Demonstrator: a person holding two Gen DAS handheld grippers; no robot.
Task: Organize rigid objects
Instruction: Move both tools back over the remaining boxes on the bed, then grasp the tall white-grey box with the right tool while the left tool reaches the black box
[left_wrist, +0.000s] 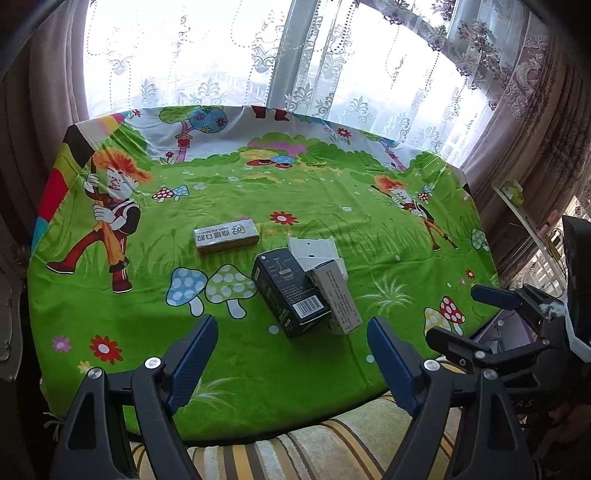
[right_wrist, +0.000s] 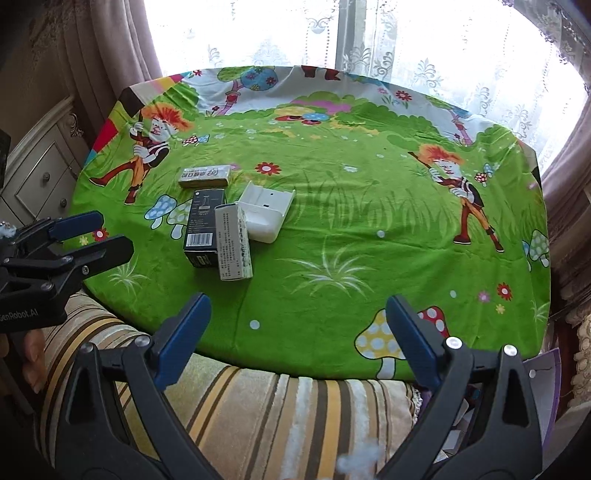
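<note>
Both grippers hang at the near edge of the table, and neither holds anything. The left gripper (left_wrist: 291, 354) has its blue-padded fingers spread wide, nothing between them. The right gripper (right_wrist: 297, 332) is spread just as wide and just as bare; it shows in the left view too (left_wrist: 476, 314), off to that camera's right, over the table's edge.

Straight ahead of the left gripper, just beyond its fingertips, lies a black rectangular carton with a barcode label (left_wrist: 290, 295), flat on the bright green cartoon-print tablecloth (left_wrist: 332, 192). Pressed against its right side is a white and grey printed cardboard box (left_wrist: 338, 299), side by side and touching. Behind the pair, farther from the gripper, sits a white plastic open tray-like piece (left_wrist: 317, 253); the grey box seems to overlap its near corner, though the angle makes that hard to settle. Ahead and left, apart from the cluster, a flat yellowish box with a pale printed top (left_wrist: 226, 235) lies on its own.

From the right gripper, the whole group sits ahead and to the left: black carton (right_wrist: 202, 230), grey box (right_wrist: 234, 245), white tray (right_wrist: 266, 212), yellowish box (right_wrist: 205, 176). Below both grippers, a striped beige and yellow cushion (right_wrist: 280, 402) runs along the table's near edge.
</note>
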